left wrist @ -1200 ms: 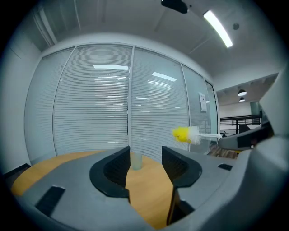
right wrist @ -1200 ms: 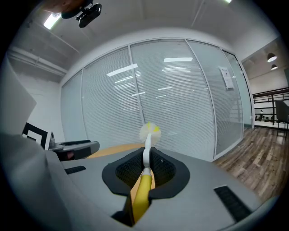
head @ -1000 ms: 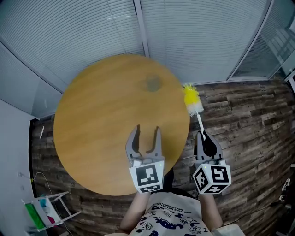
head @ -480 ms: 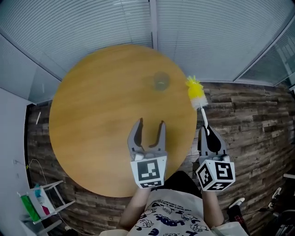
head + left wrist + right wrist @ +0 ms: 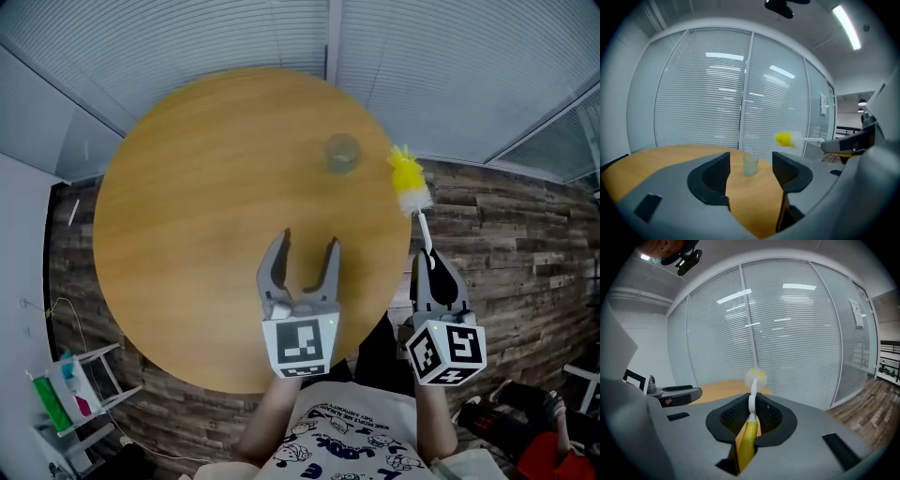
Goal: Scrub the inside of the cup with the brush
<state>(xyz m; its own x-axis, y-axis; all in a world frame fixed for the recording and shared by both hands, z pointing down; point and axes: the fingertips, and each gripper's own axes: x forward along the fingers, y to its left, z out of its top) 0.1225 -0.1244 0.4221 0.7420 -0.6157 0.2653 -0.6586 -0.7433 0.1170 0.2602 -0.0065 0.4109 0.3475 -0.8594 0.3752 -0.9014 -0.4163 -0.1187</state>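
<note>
Both grippers have advanced toward the far side of the table [image 5: 187, 197] since the earlier frames; the brush head now sits just beside the cup [image 5: 341, 153], on its right in the head view, where before it was further off.

Left gripper [image 5: 307, 242]: jaws spread and have just been opening further; nothing is gripped. In the left gripper view the cup lines up in the gap between the jaws, but it stands well ahead of them on the table, upright and untouched.

Right gripper [image 5: 428, 258]: jaws pressed onto the yellow handle of the brush [image 5: 410, 186]; the white shaft and yellow-and-white bristle head project forward, clear of the table edge.

Step in hand, as judged: bring the left gripper onto the cup to steady it, then enter the brush.

Hazards from here:
- The cup looks light and stands near the table's far right edge; an off-centre closure by the left jaws could tip it or push it toward that edge.
- The brush head is already close to the cup wall; a sideways sweep before the cup is held could knock it over.
- The brush is held at its handle end only; scrubbing load at the head may twist it in the jaws.
</note>
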